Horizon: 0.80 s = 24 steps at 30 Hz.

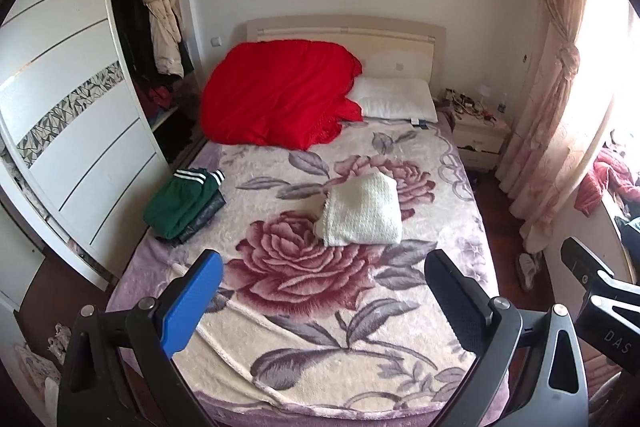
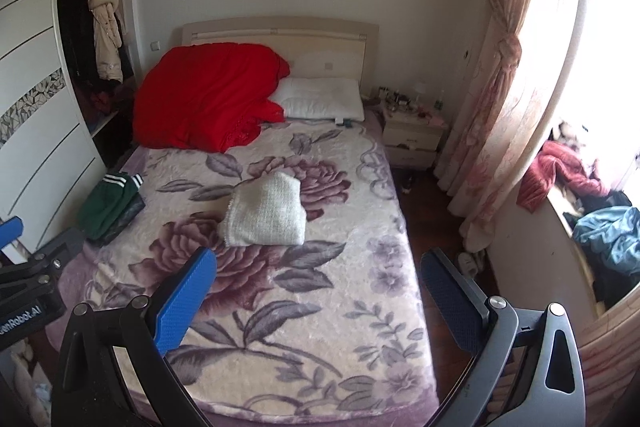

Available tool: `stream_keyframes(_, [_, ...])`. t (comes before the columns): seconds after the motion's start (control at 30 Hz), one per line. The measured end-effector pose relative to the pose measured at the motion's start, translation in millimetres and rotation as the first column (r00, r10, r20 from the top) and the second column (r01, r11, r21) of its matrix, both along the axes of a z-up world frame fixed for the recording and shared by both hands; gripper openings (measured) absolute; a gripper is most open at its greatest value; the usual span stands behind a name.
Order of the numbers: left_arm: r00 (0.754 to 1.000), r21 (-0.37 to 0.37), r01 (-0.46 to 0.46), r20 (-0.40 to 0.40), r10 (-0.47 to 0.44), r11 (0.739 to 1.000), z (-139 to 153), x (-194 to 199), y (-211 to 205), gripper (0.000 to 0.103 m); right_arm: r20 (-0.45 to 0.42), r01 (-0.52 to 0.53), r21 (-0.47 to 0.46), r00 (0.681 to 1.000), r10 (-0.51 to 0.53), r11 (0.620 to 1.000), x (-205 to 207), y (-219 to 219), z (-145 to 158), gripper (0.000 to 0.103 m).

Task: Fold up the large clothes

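Observation:
A folded cream knit garment (image 1: 363, 209) lies in the middle of the floral bed blanket (image 1: 304, 311); it also shows in the right wrist view (image 2: 264, 213). A folded green garment with white stripes (image 1: 182, 201) sits on a dark folded one at the bed's left edge, also seen in the right wrist view (image 2: 108, 205). My left gripper (image 1: 324, 301) is open and empty above the foot of the bed. My right gripper (image 2: 318, 301) is open and empty beside it, to the right.
A red quilt (image 1: 276, 93) and a white pillow (image 1: 396, 99) lie at the headboard. A wardrobe (image 1: 76, 131) stands left, a nightstand (image 2: 414, 135) and curtain (image 2: 496, 99) right. Clothes (image 2: 600, 223) are piled on the window sill. Slippers (image 1: 528, 269) lie on the floor.

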<state>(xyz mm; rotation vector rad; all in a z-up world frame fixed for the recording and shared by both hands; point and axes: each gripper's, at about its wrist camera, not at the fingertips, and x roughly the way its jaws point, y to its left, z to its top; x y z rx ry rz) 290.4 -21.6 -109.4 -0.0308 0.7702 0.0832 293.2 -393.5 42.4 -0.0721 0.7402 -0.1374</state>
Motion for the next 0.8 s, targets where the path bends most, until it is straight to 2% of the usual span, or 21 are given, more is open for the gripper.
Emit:
stream_keyframes(0.4, [1.0,-0.004,0.009,0.027,-0.008,1.0,13,-14,-2,0.103,0.037,-0.024,-0.011,0.999,0.024,1.0,-4,1,28,0.103])
stream_keyframes(0.8, [0.999,-0.015,0.016,0.034,-0.015,1.0,15,-17,-3,0.103,0.041,-0.033,-0.01,0.999,0.033,0.999,-2,2,32,0.103])
